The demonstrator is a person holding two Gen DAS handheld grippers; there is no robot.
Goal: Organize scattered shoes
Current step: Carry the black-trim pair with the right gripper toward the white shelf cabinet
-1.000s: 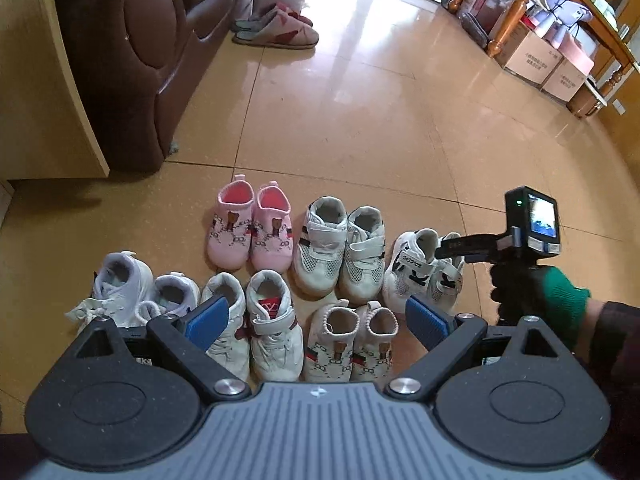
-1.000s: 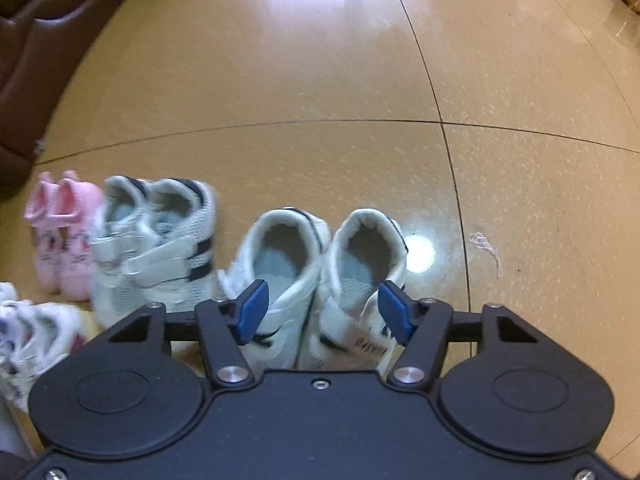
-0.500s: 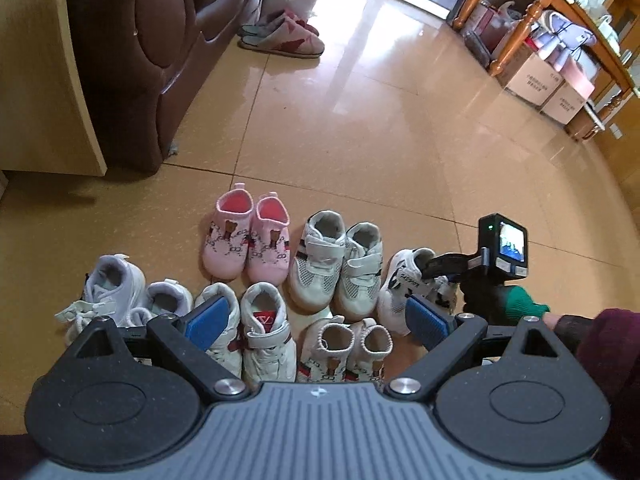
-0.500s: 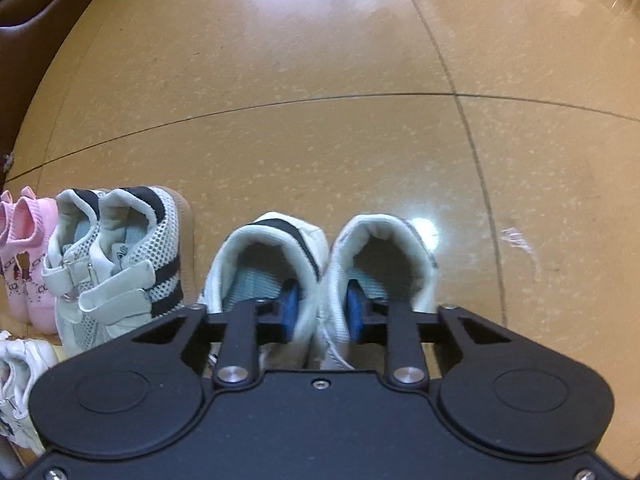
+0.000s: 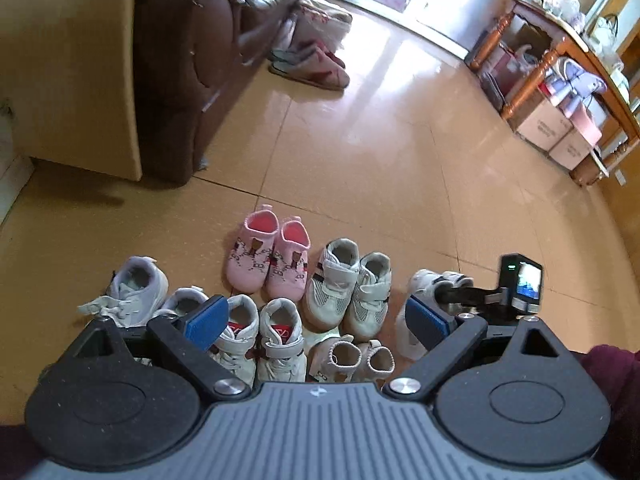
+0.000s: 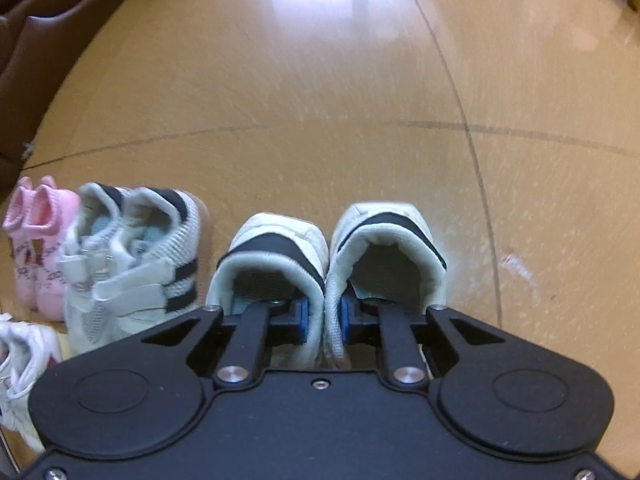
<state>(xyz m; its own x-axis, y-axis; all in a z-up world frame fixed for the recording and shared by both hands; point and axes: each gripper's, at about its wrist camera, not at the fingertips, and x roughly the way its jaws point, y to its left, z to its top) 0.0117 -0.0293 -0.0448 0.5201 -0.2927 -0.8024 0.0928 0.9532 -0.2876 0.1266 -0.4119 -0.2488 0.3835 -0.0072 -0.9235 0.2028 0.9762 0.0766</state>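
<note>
My right gripper (image 6: 323,316) is shut on a pair of white shoes with black heel stripes (image 6: 384,240), one finger inside each shoe, pinching the inner walls together. The pair shows partly in the left wrist view (image 5: 424,284), behind the right gripper's camera (image 5: 520,284). My left gripper (image 5: 316,318) is open and empty above two rows of small shoes: a pink pair (image 5: 268,260), a grey-white strap pair (image 5: 348,288), a white pair with red insoles (image 5: 260,332), a beige pair (image 5: 352,360) and pale laced sneakers (image 5: 136,292).
A brown sofa (image 5: 192,60) and a beige cabinet (image 5: 68,60) stand at the left. Slippers (image 5: 312,68) and a bag lie by the sofa's far end. A wooden table (image 5: 560,48) with boxes under it stands at the far right. Tiled floor (image 5: 380,160) lies beyond the shoes.
My right gripper closed on the inner walls of the white pair, squeezing the shoes together. The left gripper rose and pulled back, staying open.
</note>
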